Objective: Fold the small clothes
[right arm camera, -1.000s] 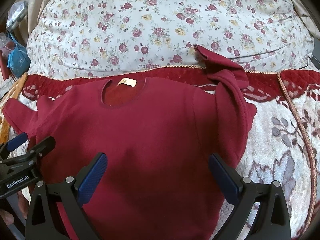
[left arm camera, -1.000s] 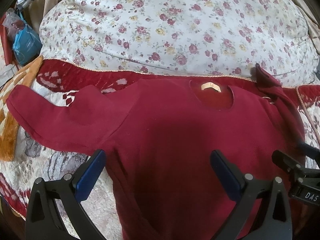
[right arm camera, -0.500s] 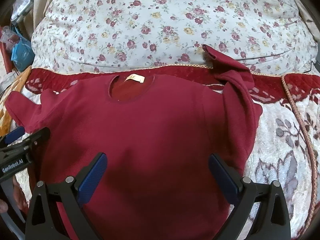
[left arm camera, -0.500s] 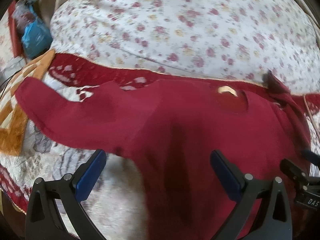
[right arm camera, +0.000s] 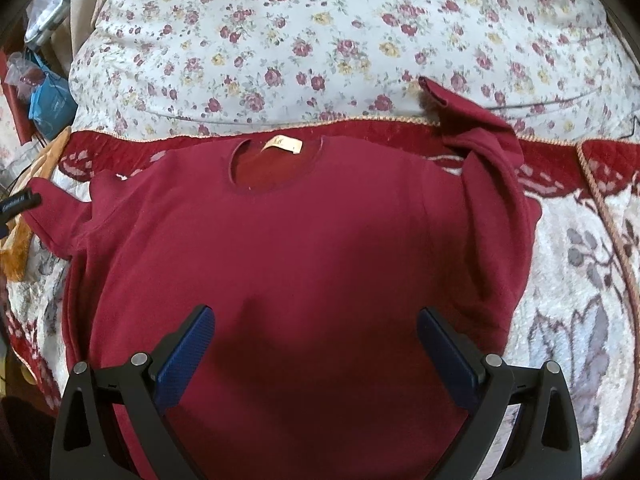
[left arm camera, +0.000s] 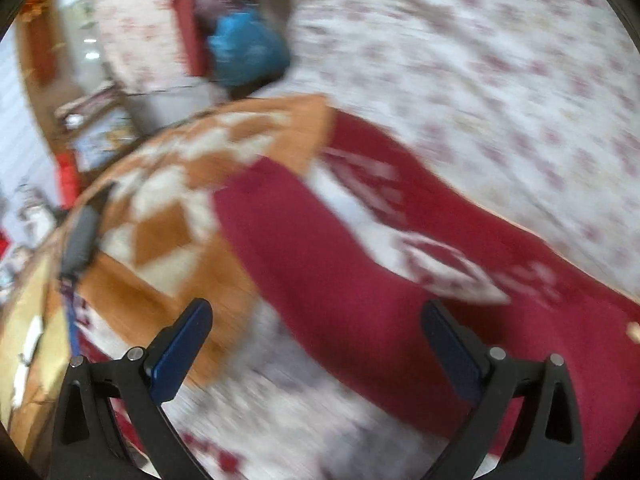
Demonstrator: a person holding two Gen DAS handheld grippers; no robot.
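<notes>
Bed, patterned cover; floral quilt heaped at the far side.

Red sweater: flat on the cover, neck toward the quilt. One sleeve stretched out over an orange blanket; the other sleeve bunched against the body.

Step, by my reading: sleeves first, nothing folded yet.

Left tongs: released, empty, above the outstretched sleeve (view blurred). Next: close on its cuff and carry it across the chest.

Right tongs: released, empty, over the hem.

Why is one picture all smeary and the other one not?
Left wrist view: motion blur streaks the red sweater's sleeve and the floral quilt. Right wrist view: sharp, the sweater and its neck label are clear; fisheye bends the edges.
</notes>
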